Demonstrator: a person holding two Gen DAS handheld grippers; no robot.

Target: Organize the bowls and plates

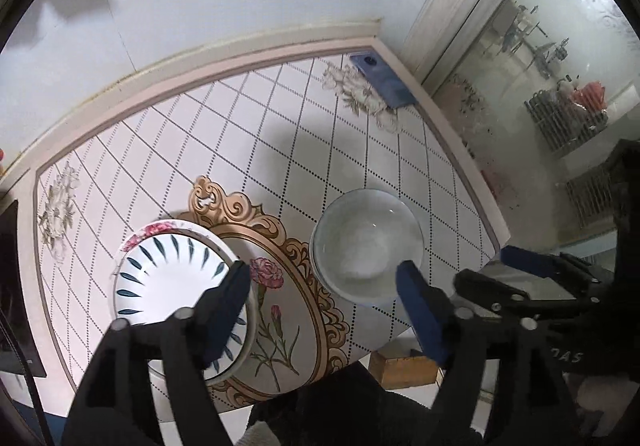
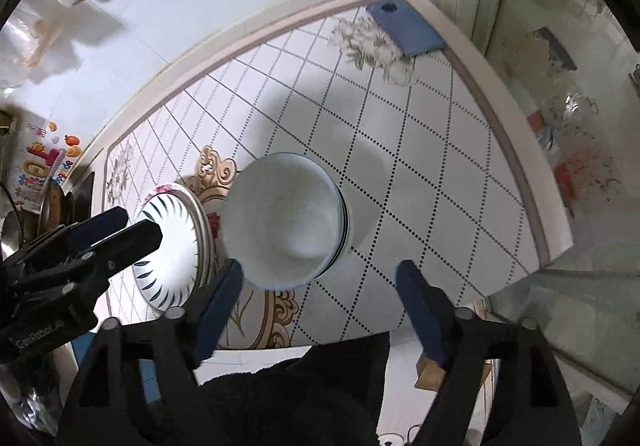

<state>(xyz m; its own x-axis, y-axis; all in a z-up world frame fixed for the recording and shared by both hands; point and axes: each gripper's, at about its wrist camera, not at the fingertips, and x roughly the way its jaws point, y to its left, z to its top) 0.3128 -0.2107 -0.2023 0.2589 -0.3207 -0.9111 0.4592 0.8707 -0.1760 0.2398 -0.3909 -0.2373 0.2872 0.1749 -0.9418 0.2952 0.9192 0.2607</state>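
A white plate with dark blue leaf marks (image 1: pixel 168 278) sits on a floral-rimmed plate (image 1: pixel 138 238) at the table's front left; the stack also shows in the right wrist view (image 2: pixel 172 242). A stack of plain white bowls (image 1: pixel 366 242) stands to its right, and shows large in the right wrist view (image 2: pixel 280 230). My left gripper (image 1: pixel 324 278) is open and empty, hovering between the plates and the bowls. My right gripper (image 2: pixel 318 274) is open and empty, just in front of the bowls. It shows at the right edge of the left wrist view (image 1: pixel 532 270).
The table (image 1: pixel 248 134) has a tiled top with floral print and a raised pale rim. A blue phone (image 1: pixel 382 80) lies at its far right corner. A wall stands behind; a glass door is on the right. A wooden block (image 1: pixel 400 368) sits below the front edge.
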